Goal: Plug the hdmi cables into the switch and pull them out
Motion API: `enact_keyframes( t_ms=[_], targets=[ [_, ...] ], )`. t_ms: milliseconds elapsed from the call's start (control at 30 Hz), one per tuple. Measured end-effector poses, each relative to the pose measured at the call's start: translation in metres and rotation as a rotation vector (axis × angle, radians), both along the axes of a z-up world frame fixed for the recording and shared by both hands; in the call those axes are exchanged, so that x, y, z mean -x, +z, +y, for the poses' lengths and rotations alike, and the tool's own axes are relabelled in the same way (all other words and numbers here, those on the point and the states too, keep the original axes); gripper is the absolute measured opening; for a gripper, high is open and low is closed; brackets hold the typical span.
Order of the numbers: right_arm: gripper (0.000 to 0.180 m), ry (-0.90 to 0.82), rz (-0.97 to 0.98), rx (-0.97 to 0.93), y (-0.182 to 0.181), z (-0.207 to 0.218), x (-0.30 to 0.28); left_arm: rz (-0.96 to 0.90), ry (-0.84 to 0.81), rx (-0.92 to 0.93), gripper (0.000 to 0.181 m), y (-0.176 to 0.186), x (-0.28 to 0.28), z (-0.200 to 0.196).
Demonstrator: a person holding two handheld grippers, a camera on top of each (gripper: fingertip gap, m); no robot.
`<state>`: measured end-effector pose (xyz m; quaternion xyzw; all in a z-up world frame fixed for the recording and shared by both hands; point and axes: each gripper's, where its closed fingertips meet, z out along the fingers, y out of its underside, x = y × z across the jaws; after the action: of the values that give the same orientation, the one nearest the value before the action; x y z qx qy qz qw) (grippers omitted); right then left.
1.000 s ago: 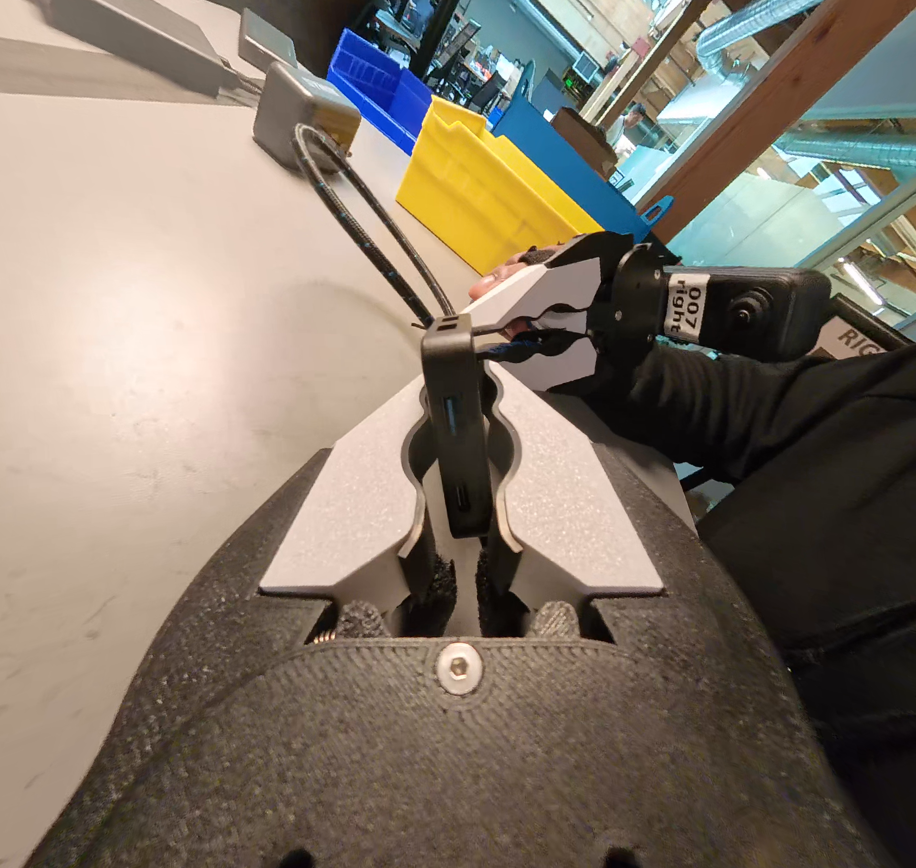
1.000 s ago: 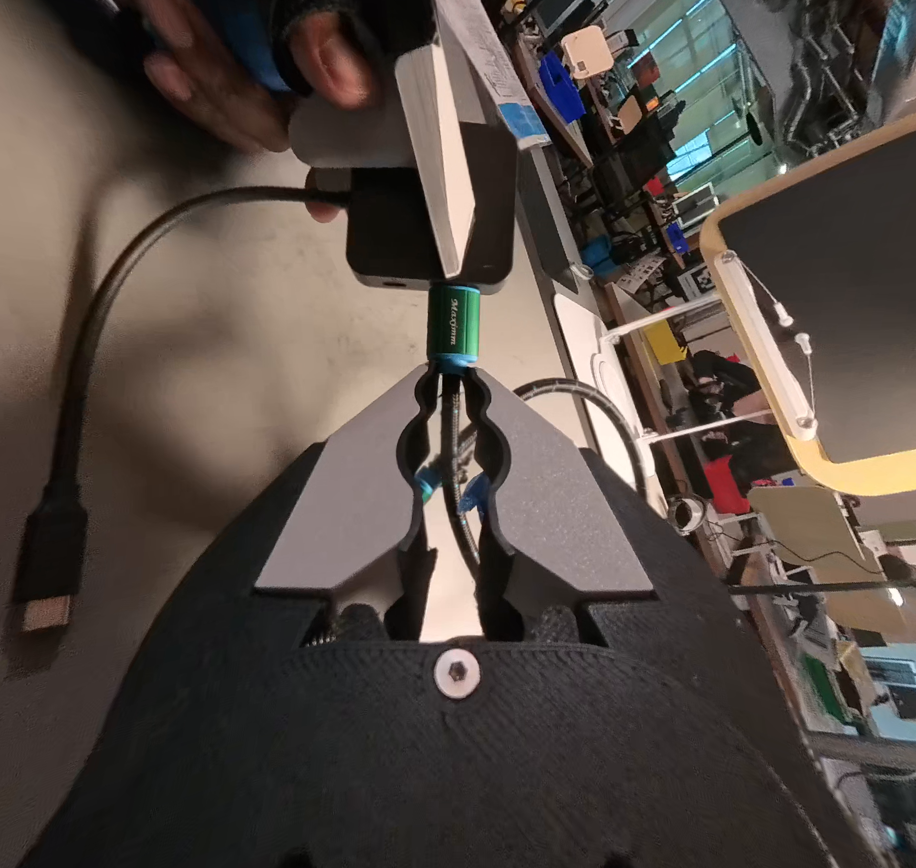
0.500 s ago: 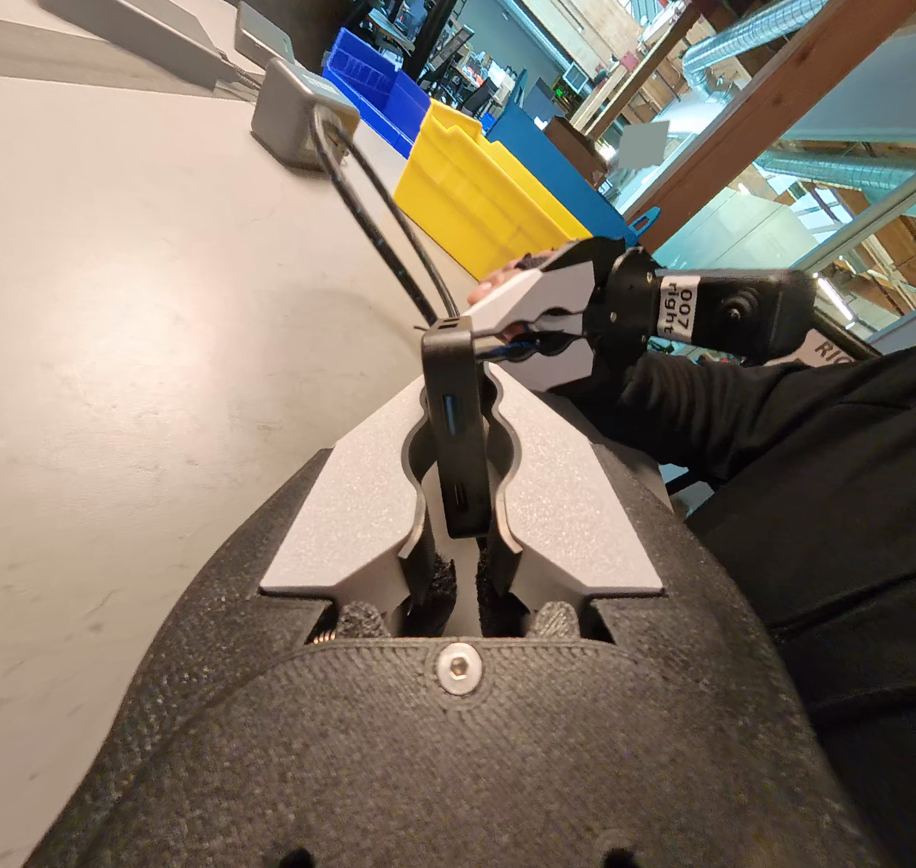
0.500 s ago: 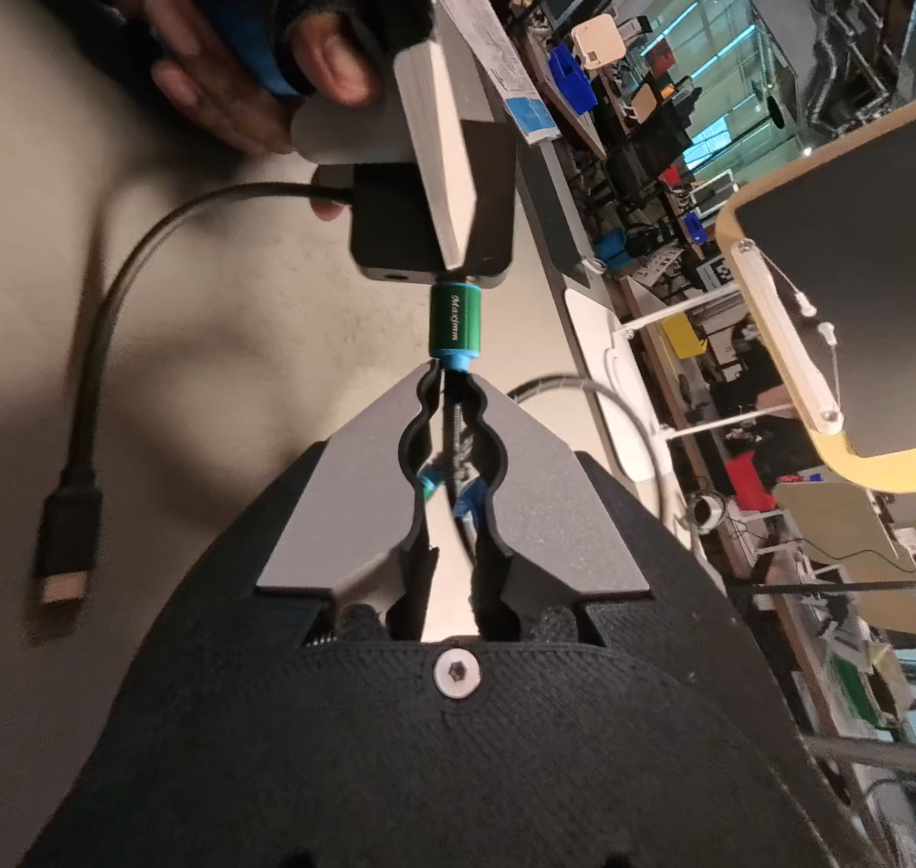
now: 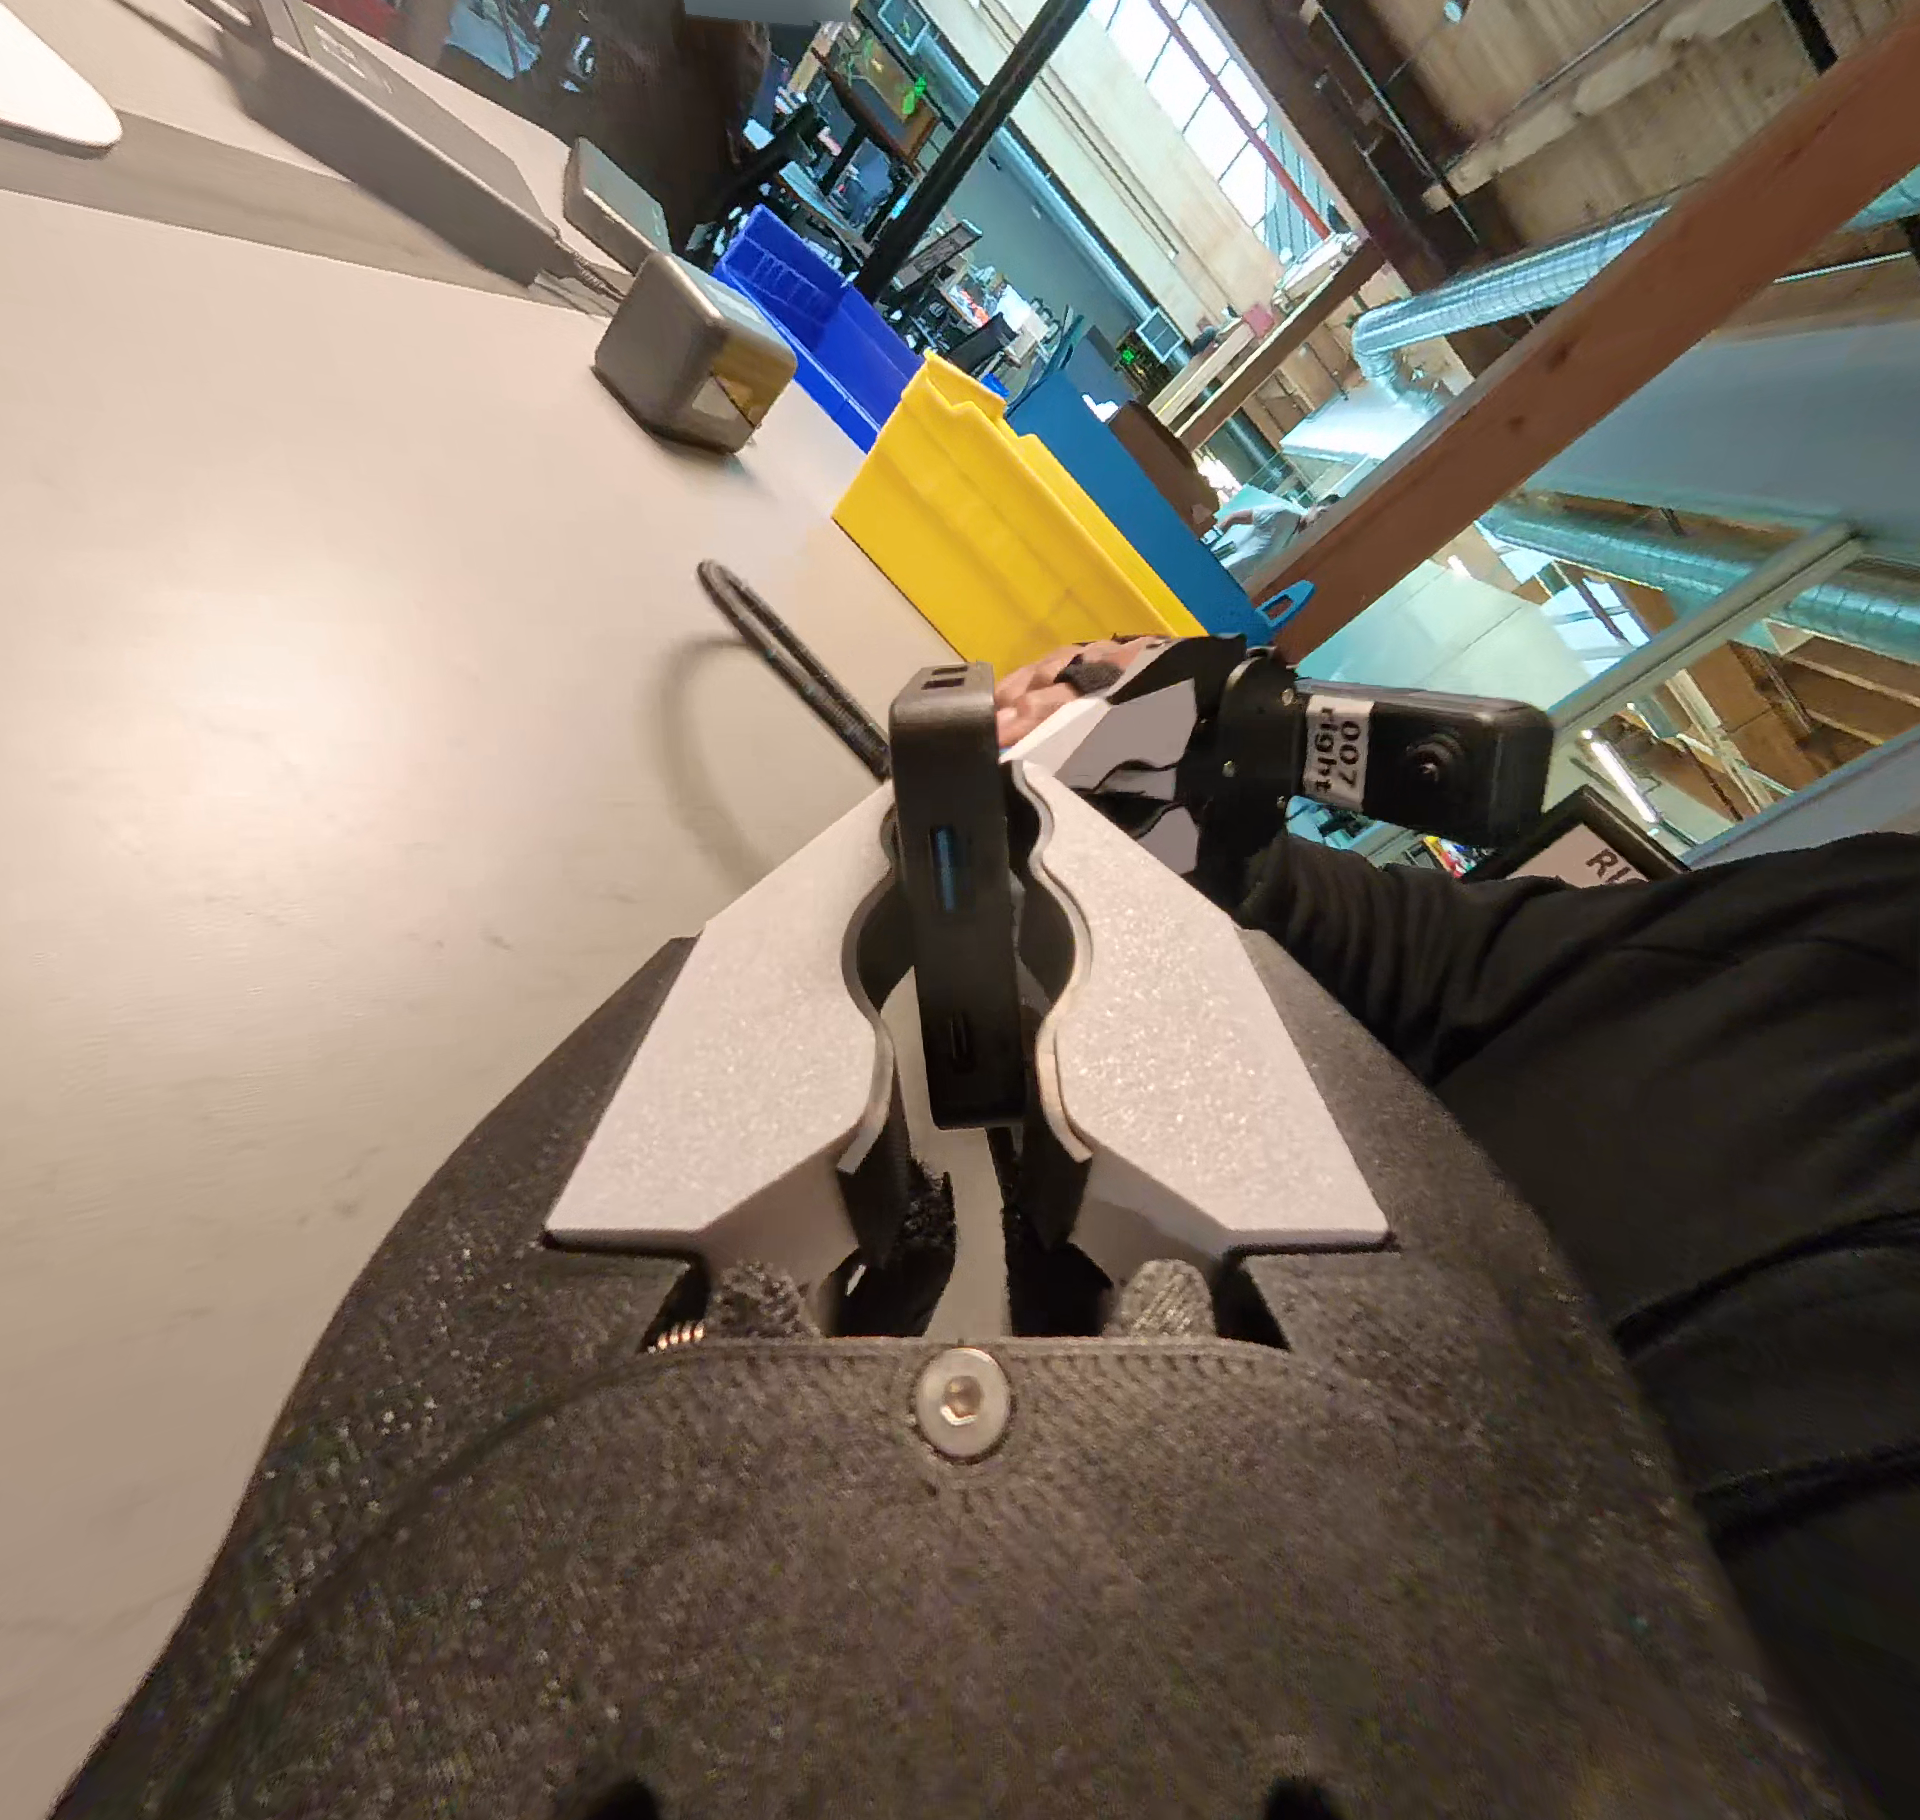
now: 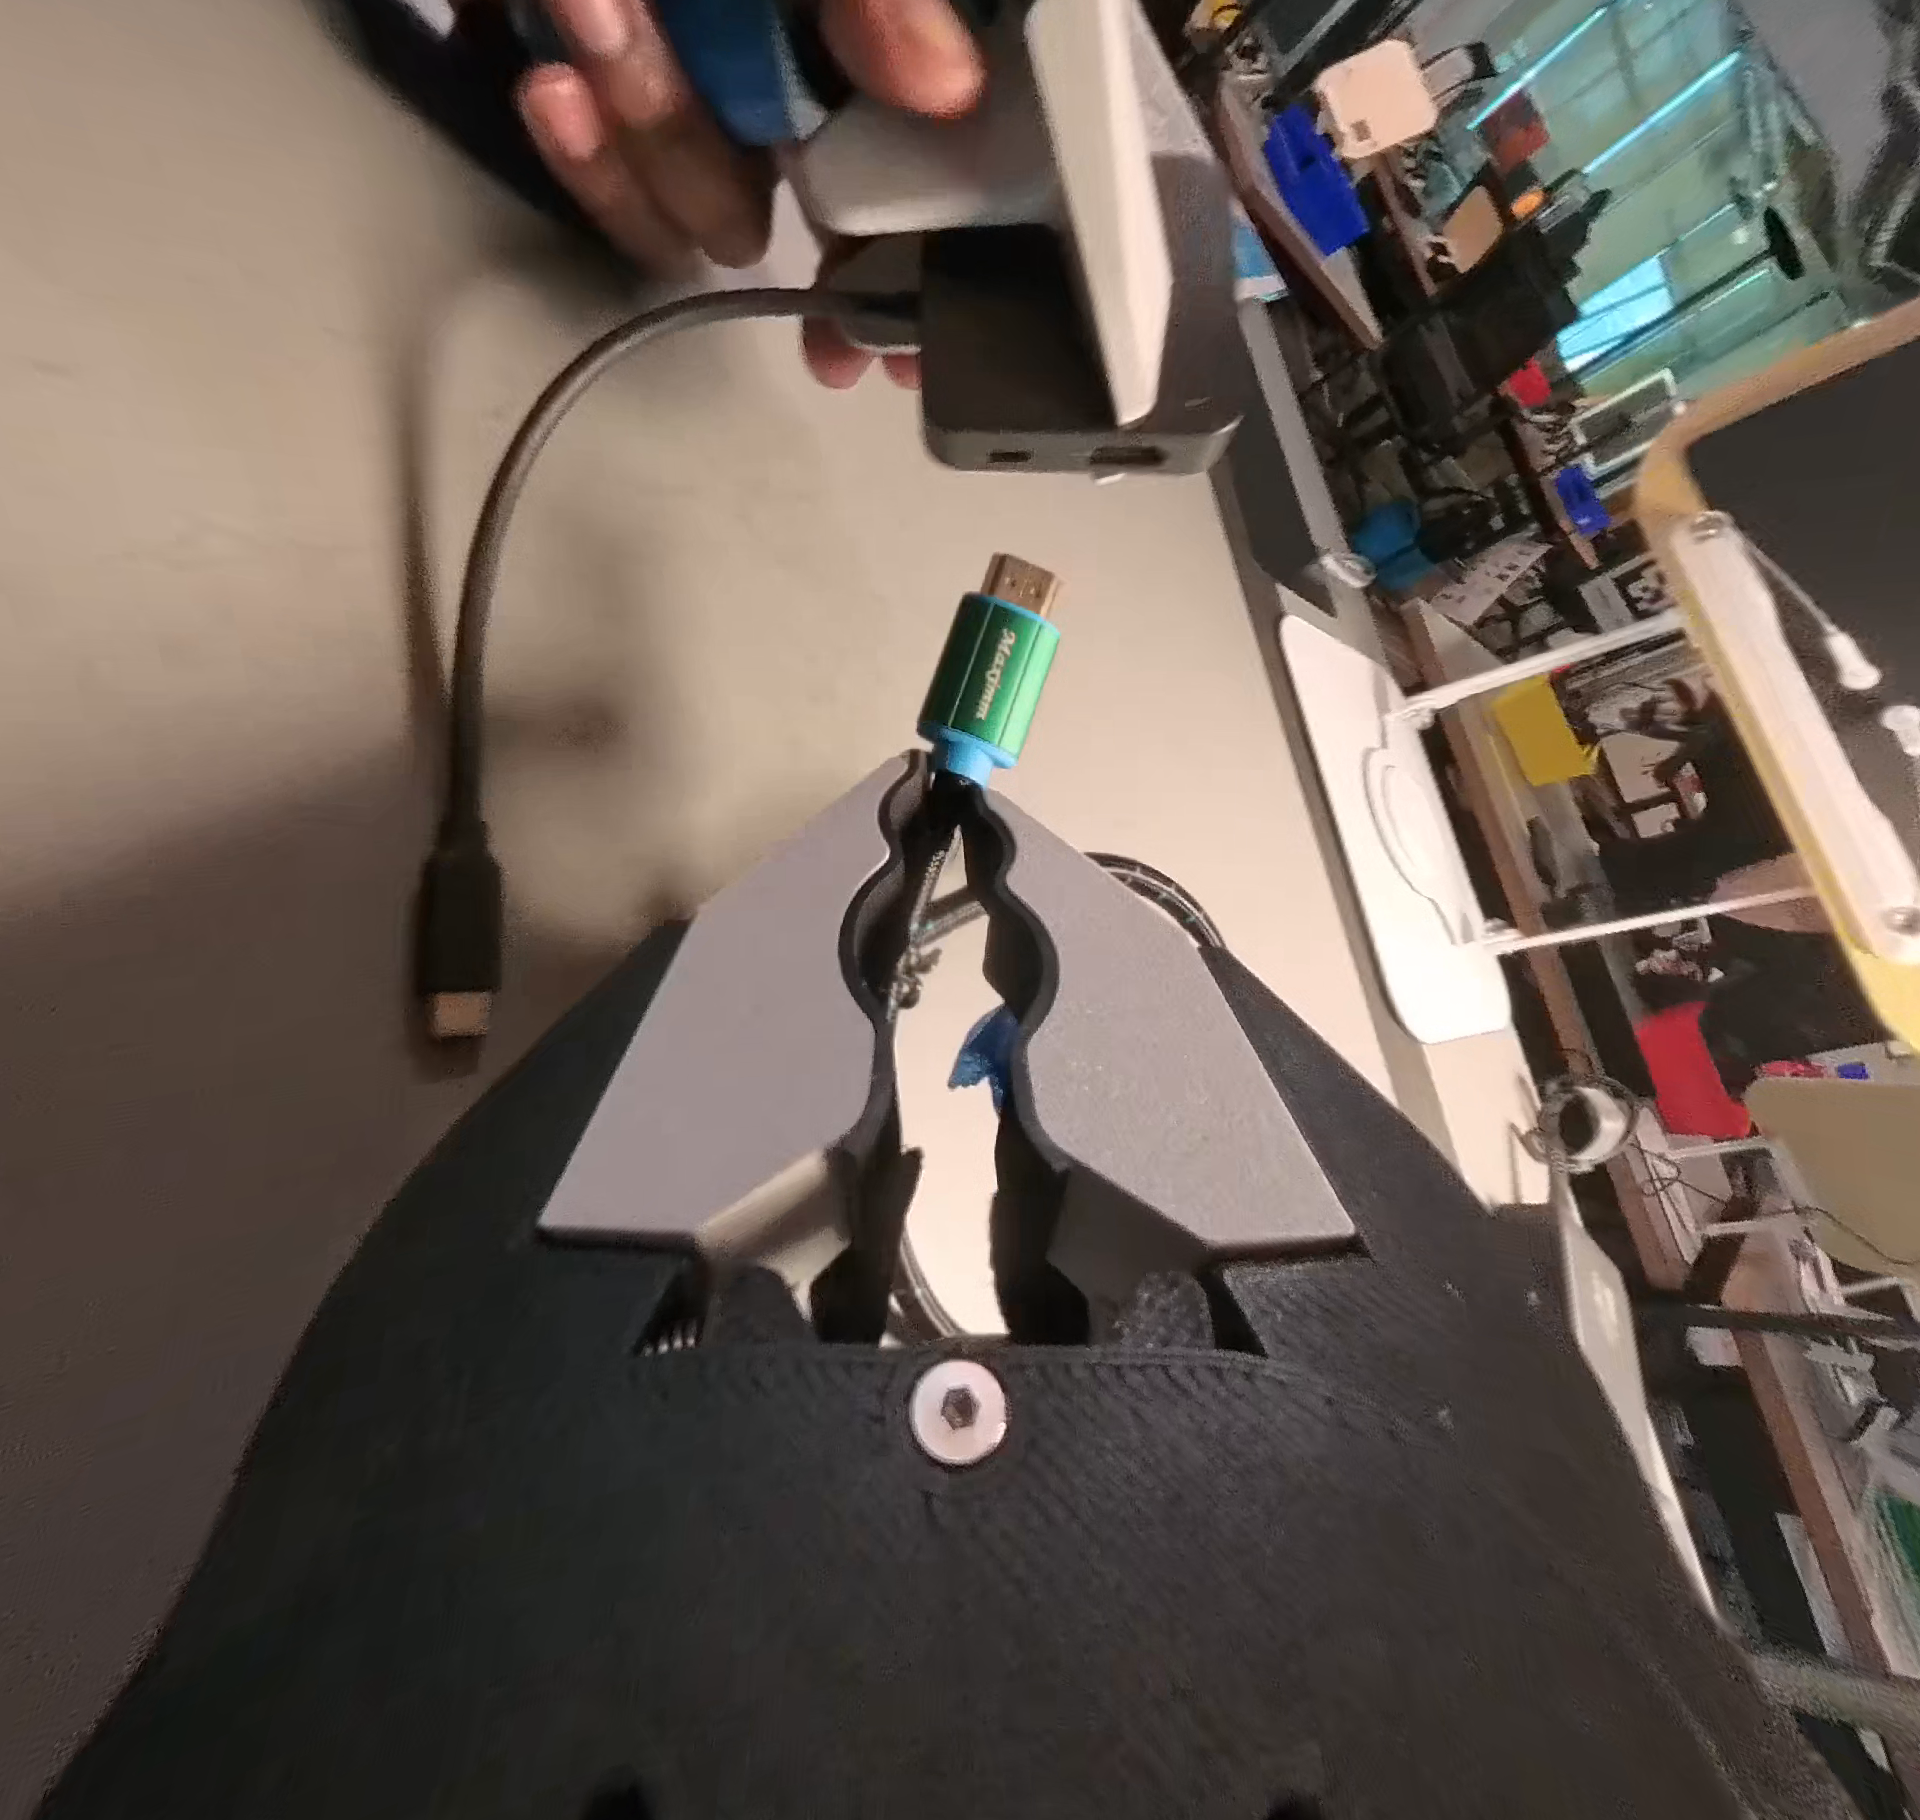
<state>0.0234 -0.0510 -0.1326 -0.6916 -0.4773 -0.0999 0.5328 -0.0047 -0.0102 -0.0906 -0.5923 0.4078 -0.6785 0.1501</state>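
A pale grey tabletop (image 5: 260,731) is seen in a large workshop hall with timber beams, silver ducts and tall windows. At the tabletop's far edge a yellow bin (image 5: 997,534) is set beside a blue bin (image 5: 821,326), and a small grey box (image 5: 691,378) is placed nearer the middle. In the right wrist view, a white stand (image 6: 1403,835) is seen on the tabletop's right part.

The black switch (image 5: 956,897) is clamped edge-up between the narrowed left tongs (image 5: 961,835), and is held off the tabletop. A short grey lead (image 6: 488,565) is attached to the switch's side and hangs down, its plug resting near the tabletop.

The braided HDMI cable (image 6: 935,835) is pinched just behind its green connector (image 6: 987,674) by the right tongs (image 6: 951,783), which are closed to a narrow gap. The connector's gold tip is pointed toward the switch's ports but is held clear of them, with open space between. In the left wrist view, the right tongs are seen just beyond the switch.
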Motion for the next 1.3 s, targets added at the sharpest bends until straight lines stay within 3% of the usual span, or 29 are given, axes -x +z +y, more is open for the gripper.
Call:
enact_keyframes(
  t_ms=[200, 433, 567, 667, 733, 900, 1000, 1067, 1267, 1300],
  targets=[
    [0.018, 0.023, 0.143, 0.026, 0.006, -0.003, 0.005, -0.136, -0.053, 0.039, 0.013, 0.028, 0.012, -0.002],
    [0.048, 0.124, 0.677, 0.121, 0.060, -0.014, 0.035, -0.337, -0.093, -0.183, 0.013, 0.060, 0.019, -0.032],
    [0.046, 0.225, 0.864, 0.228, 0.072, -0.026, 0.063, -0.418, -0.080, -0.308, 0.014, 0.066, 0.010, -0.060],
    [0.020, 0.204, 0.892, 0.228, 0.074, -0.025, 0.065, -0.413, -0.122, -0.336, 0.014, 0.062, 0.002, -0.081],
    [0.016, 0.200, 0.866, 0.214, 0.075, -0.027, 0.061, -0.398, -0.137, -0.379, 0.019, 0.063, 0.002, -0.086],
    [0.016, 0.188, 0.732, 0.226, 0.069, -0.031, 0.051, -0.375, -0.096, -0.498, 0.020, 0.064, 0.013, -0.073],
    [0.026, 0.159, 0.761, 0.190, 0.076, -0.028, 0.052, -0.358, -0.093, -0.521, 0.014, 0.057, 0.012, -0.074],
    [0.021, 0.155, 0.760, 0.209, 0.077, -0.028, 0.055, -0.333, -0.127, -0.531, 0.015, 0.050, 0.009, -0.081],
    [0.014, 0.016, 0.820, 0.298, 0.112, -0.046, 0.044, -0.402, -0.075, -0.378, 0.036, 0.065, 0.017, -0.064],
    [0.014, 0.007, 0.822, 0.311, 0.124, -0.056, 0.042, -0.405, -0.081, -0.350, 0.031, 0.066, 0.018, -0.063]
  ],
)
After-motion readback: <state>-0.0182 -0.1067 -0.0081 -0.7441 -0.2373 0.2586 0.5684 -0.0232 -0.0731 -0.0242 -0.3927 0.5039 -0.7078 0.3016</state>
